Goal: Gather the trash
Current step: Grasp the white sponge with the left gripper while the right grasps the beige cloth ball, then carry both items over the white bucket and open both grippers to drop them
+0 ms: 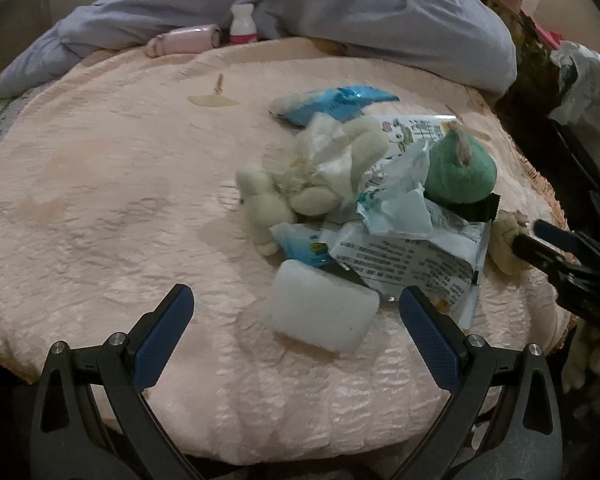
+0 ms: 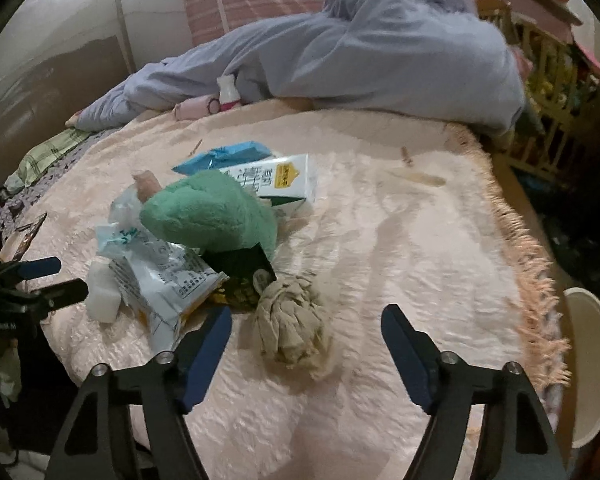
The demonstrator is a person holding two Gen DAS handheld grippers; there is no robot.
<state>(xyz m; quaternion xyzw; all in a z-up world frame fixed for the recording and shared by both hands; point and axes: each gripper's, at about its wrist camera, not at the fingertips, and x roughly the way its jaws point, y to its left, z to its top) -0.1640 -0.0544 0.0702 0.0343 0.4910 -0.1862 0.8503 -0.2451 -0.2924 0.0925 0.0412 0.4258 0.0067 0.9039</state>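
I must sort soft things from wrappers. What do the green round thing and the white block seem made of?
Green round thing: plush fabric, probably; fuzzy matte nap. White block: likely foam or sponge; matte, rounded edges, though soap is possible.

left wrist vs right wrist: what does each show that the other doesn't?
Left wrist only: the cream plush toy lying in the pile and the left gripper with jaws open, around nothing.

Right wrist only: the printed face of the milk carton and the right gripper, jaws open in front of the crumpled beige wad.

Both: green plush, white foam block, blue wrapper, pink blanket.
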